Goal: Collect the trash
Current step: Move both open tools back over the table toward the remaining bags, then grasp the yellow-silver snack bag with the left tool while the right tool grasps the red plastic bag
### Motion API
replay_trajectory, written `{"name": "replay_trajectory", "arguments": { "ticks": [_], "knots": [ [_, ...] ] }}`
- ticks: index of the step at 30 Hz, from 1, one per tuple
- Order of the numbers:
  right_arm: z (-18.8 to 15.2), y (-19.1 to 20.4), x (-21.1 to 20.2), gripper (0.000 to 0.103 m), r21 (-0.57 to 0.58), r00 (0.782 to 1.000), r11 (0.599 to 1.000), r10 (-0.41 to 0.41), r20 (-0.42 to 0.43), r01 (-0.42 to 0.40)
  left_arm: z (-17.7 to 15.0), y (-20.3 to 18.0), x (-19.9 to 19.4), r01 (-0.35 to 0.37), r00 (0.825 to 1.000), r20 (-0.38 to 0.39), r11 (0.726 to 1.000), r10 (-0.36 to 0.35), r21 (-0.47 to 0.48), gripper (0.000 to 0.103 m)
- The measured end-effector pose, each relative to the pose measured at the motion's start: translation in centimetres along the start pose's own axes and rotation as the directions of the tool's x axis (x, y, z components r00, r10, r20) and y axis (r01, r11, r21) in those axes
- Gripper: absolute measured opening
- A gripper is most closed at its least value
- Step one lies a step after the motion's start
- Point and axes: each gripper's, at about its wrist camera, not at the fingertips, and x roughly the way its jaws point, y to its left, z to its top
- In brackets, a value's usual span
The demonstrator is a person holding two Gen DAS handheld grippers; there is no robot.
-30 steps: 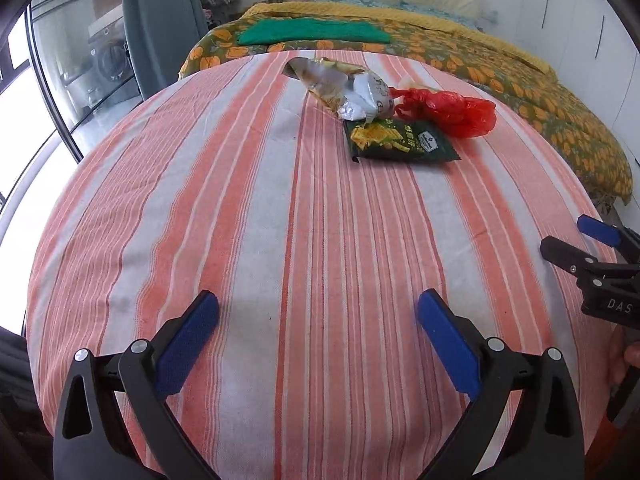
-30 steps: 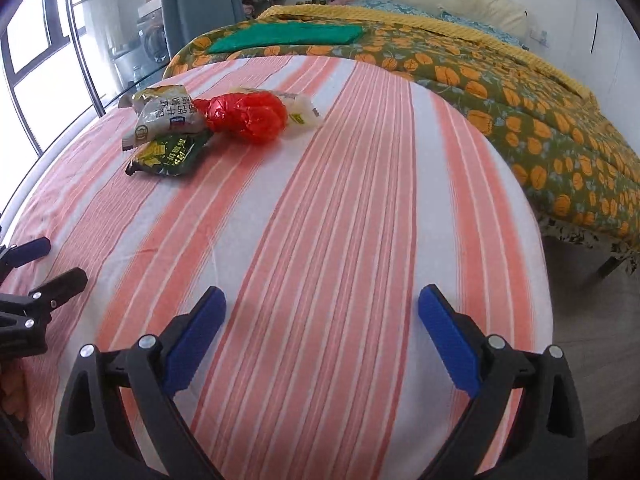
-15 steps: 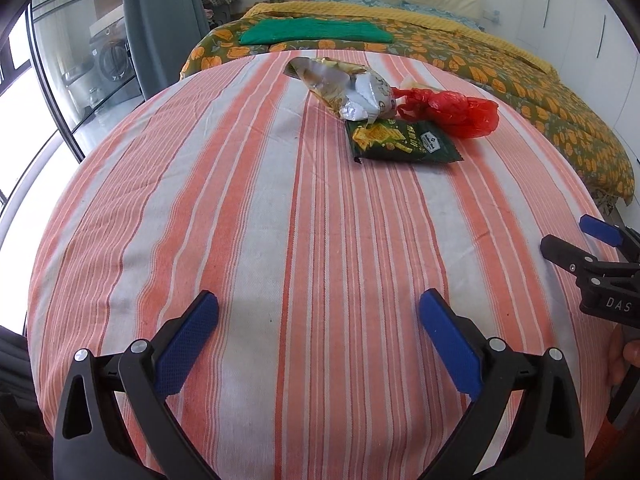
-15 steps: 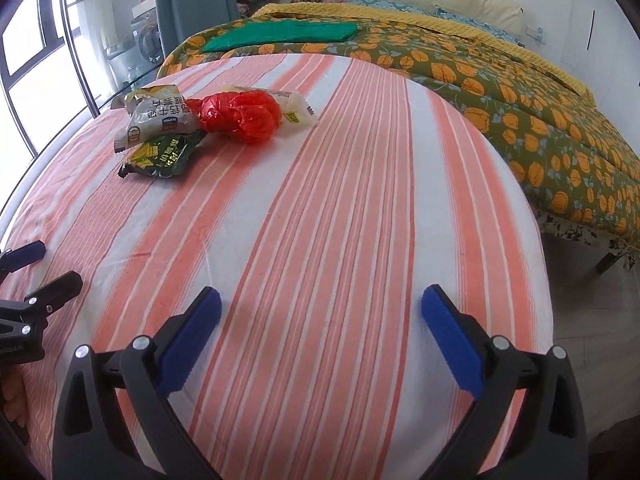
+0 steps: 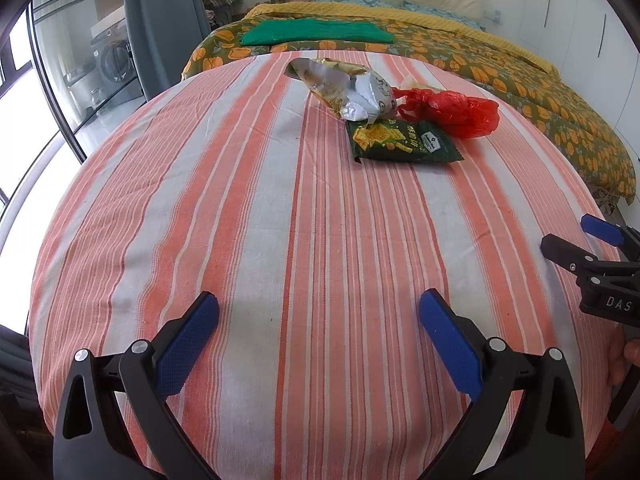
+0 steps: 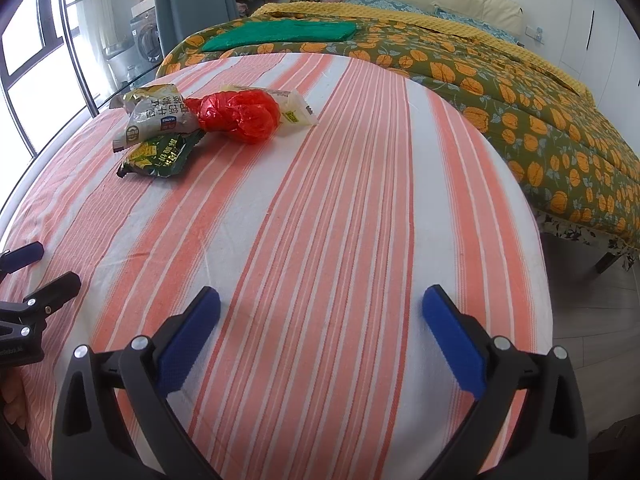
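Change: I've crept slightly nearer | left gripper (image 5: 318, 320) and right gripper (image 6: 320, 320) spread wide, empty | trash pile (image 5: 394, 114) untouched mid-tablecloth (image 5: 260, 208), well ahead | approach only starting

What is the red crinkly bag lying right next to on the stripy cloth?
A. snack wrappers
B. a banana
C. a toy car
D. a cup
A: the red bag lies bunched against the silver wrapper and the dark green wrapper on the striped cloth.
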Motion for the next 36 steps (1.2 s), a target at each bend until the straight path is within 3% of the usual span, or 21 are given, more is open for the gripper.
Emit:
{"name": "replay_trajectory", "arguments": {
  "ticks": [3, 6, 11, 15, 17, 19, 23, 25, 27, 28, 30, 31, 32, 33, 36],
  "knots": [
    [0.0, 0.0, 0.0, 0.098, -0.002, 1.0, 1.0, -0.003, -0.001, 0.003, 0.1, 0.0, -0.1, 0.002, 1.0, 0.001, 1.0, -0.002, -0.005, 0.098],
    [0.0, 0.0, 0.0, 0.098, -0.002, 1.0, 1.0, -0.004, -0.001, 0.004, 1.6, -0.2, -0.5, 0.066, 0.997, 0.03, 0.998, -0.066, -0.006, 0.098],
    [0.0, 0.0, 0.1, 0.098, -0.003, 1.0, 1.0, -0.004, -0.001, 0.004, 8.8, -1.1, -0.7, 0.112, 0.984, 0.143, 0.993, -0.107, -0.027, 0.098],
    [0.0, -0.1, 0.1, 0.098, -0.001, 1.0, 1.0, -0.004, 0.0, 0.004, 13.6, -0.9, 3.4, 0.136, 0.988, 0.085, 0.984, -0.127, -0.114, 0.097],
    [0.0, 0.0, 0.1, 0.098, -0.001, 1.0, 1.0, -0.005, 0.0, 0.005, 14.6, -0.5, 5.1, 0.172, 0.984, 0.067, 0.972, -0.163, -0.161, 0.085],
    [0.0, 0.0, 0.1, 0.098, -0.002, 1.0, 1.0, -0.005, 0.0, 0.005, 15.0, 0.0, 6.2, 0.201, 0.98, 0.05, 0.961, -0.195, -0.189, 0.047],
    [-0.1, 0.0, 0.1, 0.098, -0.002, 1.0, 1.0, -0.005, 0.0, 0.005, 13.6, 1.9, 4.9, 0.267, 0.964, 0.066, 0.943, -0.259, -0.196, 0.032],
    [-0.1, 0.0, 0.1, 0.098, -0.001, 1.0, 1.0, -0.004, 0.001, 0.004, 12.1, 3.2, 2.9, 0.302, 0.953, 0.071, 0.935, -0.293, -0.185, 0.031],
    [-0.1, 0.0, 0.1, 0.098, -0.001, 1.0, 1.0, -0.004, 0.001, 0.004, 10.2, 5.0, 1.4, 0.364, 0.931, 0.033, 0.913, -0.365, -0.183, 0.031],
    [-0.1, 0.0, 0.1, 0.098, -0.001, 1.0, 1.0, -0.005, 0.001, 0.005, 8.8, 6.1, 1.1, 0.421, 0.902, -0.018, 0.887, -0.432, -0.188, 0.032],
    [-0.1, 0.0, 0.1, 0.098, -0.001, 1.0, 1.0, -0.005, 0.001, 0.005, 6.7, 7.5, 1.3, 0.458, 0.871, -0.093, 0.867, -0.482, -0.197, 0.033],
    [-0.1, 0.0, 0.1, 0.098, -0.001, 1.0, 1.0, -0.005, 0.001, 0.005, 5.8, 7.8, 1.4, 0.448, 0.874, -0.113, 0.874, -0.472, -0.189, 0.036],
    [-0.1, 0.0, 0.1, 0.098, -0.001, 1.0, 1.0, -0.005, 0.002, 0.005, 4.8, 8.3, 1.6, 0.419, 0.89, -0.12, 0.892, -0.441, -0.169, 0.042],
    [-0.1, 0.0, 0.1, 0.098, -0.001, 1.0, 1.0, -0.005, 0.002, 0.005, 4.3, 8.7, 1.6, 0.4, 0.901, -0.107, 0.902, -0.42, -0.164, 0.06],
    [-0.1, 0.1, 0.1, 0.098, -0.001, 1.0, 1.0, -0.006, 0.002, 0.006, 3.4, 9.3, 1.3, 0.376, 0.92, -0.041, 0.907, -0.39, -0.189, 0.069]
  ]
}}
